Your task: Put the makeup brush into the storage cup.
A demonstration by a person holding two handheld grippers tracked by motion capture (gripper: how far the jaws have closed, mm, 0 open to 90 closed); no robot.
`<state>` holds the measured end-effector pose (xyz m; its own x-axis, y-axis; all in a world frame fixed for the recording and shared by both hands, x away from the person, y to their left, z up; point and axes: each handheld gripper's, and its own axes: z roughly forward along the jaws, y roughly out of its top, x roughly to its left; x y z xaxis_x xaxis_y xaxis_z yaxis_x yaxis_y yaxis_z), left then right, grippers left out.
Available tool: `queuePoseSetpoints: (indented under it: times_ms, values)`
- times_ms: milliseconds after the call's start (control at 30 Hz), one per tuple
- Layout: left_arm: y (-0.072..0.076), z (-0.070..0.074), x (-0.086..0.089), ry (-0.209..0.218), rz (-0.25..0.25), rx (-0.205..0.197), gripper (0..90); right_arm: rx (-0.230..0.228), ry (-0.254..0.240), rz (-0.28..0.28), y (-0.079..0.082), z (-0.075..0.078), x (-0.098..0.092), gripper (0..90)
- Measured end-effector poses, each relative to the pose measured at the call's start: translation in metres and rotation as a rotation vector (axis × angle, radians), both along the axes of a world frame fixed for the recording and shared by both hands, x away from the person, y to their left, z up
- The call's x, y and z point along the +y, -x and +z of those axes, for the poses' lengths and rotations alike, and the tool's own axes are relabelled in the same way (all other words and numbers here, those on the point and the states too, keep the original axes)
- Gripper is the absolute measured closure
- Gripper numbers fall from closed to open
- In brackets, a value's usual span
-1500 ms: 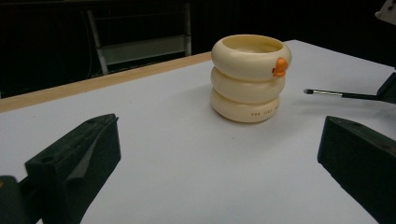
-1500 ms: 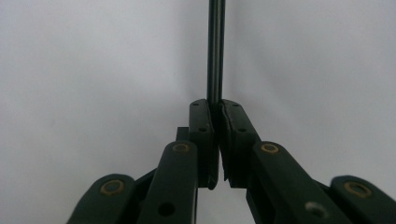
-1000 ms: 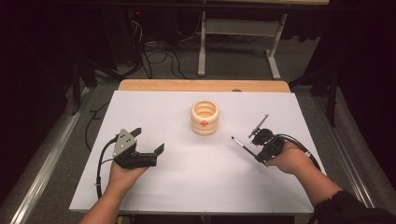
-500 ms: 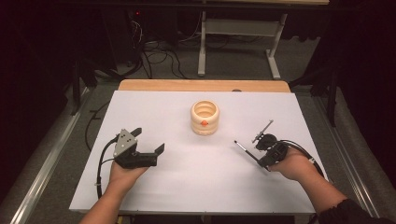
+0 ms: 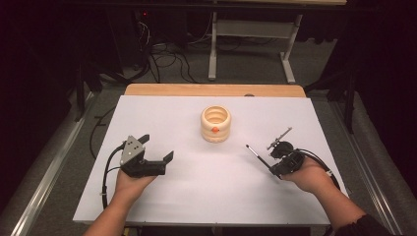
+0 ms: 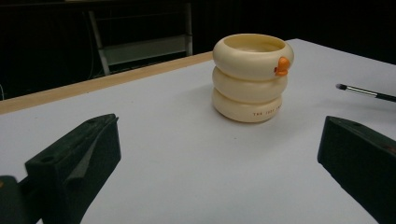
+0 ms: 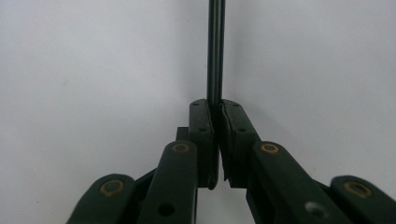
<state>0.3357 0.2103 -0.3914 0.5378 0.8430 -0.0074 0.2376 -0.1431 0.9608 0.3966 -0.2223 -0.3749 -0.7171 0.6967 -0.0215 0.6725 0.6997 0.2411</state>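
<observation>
Two grippers: right gripper clamped on thin makeup brush — light, stiff, slippery; best pinched mid-handle — left gripper wide, empty.

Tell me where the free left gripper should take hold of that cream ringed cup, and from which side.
Grip the cream ringed cup in a groove between two of its rings, coming level from the person's side with the open left gripper. It stands upright on the table; the grooves should seat the pads, and the rounded rings might slip.
</observation>
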Motion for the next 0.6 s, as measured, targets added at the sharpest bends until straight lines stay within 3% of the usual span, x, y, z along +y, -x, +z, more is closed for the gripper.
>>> queuePoseSetpoints:
  times_ms: [367,600]
  values:
    - [0.000,0.000,0.000,0.003,0.000,0.001,0.1,-0.068,-0.105,-0.059,0.007,-0.001,-0.013,86.1]
    - [-0.001,0.000,0.001,0.003,0.003,0.004,0.1,-0.152,-0.166,-0.085,0.010,-0.004,-0.017,86.1]
